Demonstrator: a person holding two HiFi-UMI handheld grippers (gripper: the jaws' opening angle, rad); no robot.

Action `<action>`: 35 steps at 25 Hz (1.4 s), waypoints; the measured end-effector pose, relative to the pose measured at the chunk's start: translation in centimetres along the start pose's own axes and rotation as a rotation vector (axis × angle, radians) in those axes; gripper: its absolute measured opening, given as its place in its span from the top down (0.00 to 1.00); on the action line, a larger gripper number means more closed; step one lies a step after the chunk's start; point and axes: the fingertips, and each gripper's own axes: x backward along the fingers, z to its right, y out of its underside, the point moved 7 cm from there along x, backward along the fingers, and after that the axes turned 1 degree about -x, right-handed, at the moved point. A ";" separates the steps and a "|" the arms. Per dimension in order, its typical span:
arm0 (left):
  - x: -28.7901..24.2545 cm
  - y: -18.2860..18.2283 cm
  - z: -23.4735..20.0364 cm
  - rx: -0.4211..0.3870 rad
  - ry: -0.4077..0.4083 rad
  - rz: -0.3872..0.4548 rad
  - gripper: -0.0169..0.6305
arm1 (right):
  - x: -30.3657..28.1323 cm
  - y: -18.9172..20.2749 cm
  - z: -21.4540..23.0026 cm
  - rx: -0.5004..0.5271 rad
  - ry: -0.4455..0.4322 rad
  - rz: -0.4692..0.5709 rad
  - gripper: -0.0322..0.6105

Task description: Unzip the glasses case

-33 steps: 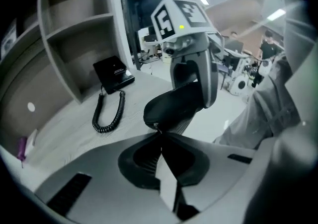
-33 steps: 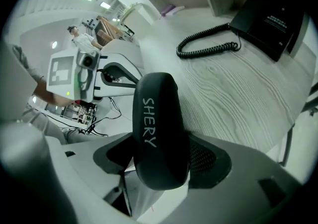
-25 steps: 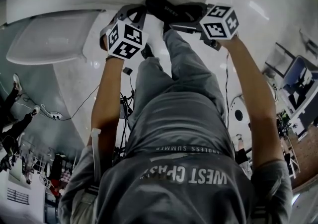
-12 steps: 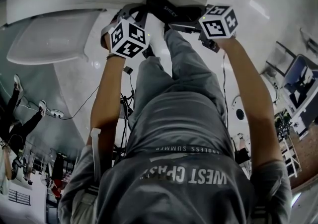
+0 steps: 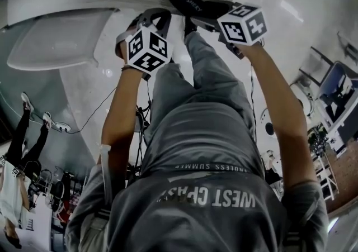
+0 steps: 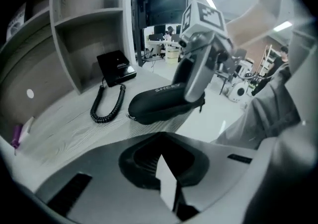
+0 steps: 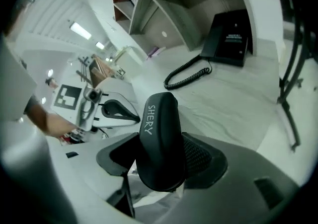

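Note:
The glasses case (image 7: 159, 138) is a black oval pouch with white lettering. It lies lengthwise between the jaws of my right gripper (image 7: 160, 166), which are closing on it; the ribbed right pad (image 7: 198, 156) presses its side. From the left gripper view the case (image 6: 159, 101) hangs over the table's front edge, gripped at its right end by the right gripper (image 6: 195, 94). My left gripper (image 6: 166, 188) is shut on nothing and sits just short of the case. From above, both grippers (image 5: 152, 20) (image 5: 206, 19) meet at the case (image 5: 187, 0).
A black desk phone (image 6: 115, 66) with a coiled cord (image 6: 107, 106) stands at the back of the pale wooden table (image 6: 59, 128), under open shelves (image 6: 87, 14). A black metal stand leg (image 7: 290, 69) rises at the right. My own legs are below the table edge.
The case and the right gripper have shifted up and away in the head view, and the case's far end now points higher. The left gripper rolled slightly and stayed in place.

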 end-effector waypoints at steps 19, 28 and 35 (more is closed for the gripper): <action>1.5 -0.3 -1.3 -0.326 -0.092 0.167 0.88 | 1.7 0.5 -0.6 -0.118 -0.347 0.020 0.50; 2.3 0.0 -1.1 -0.337 -0.108 0.218 0.97 | 1.4 0.9 -0.2 -0.144 -0.339 -0.017 0.50; 2.0 0.1 -0.7 -0.326 -0.029 0.229 0.91 | 1.3 1.1 0.2 -0.182 -0.349 -0.013 0.50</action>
